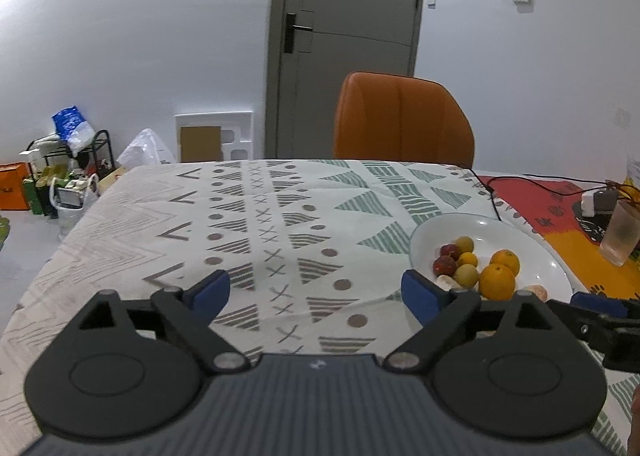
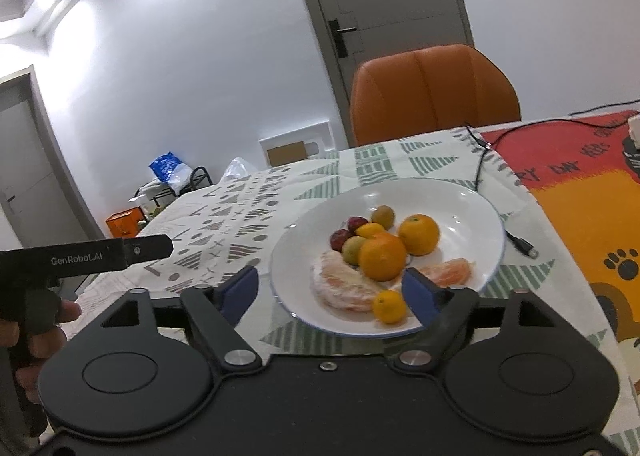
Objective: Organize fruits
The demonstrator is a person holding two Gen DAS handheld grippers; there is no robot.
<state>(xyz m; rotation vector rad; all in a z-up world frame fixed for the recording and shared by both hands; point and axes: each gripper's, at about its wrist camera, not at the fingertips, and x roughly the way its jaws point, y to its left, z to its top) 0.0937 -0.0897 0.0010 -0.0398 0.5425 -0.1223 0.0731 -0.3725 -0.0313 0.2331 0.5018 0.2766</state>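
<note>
Both grippers hung with jaws released, empty: left gripper [image 1: 316, 292] over patterned cloth, right gripper [image 2: 330, 292] at the white plate [image 2: 472, 199]. Peeled segment [image 2: 450, 272] lay lengthwise across the plate, beside oranges [image 2: 382, 256].

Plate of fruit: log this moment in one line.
left gripper: open, empty | right gripper: open, empty | white plate: holds oranges, peeled segments, small fruits | tablecloth: no loose fruit

bare cloth [image 1: 280, 240] left of plate [image 1: 440, 228]
</note>
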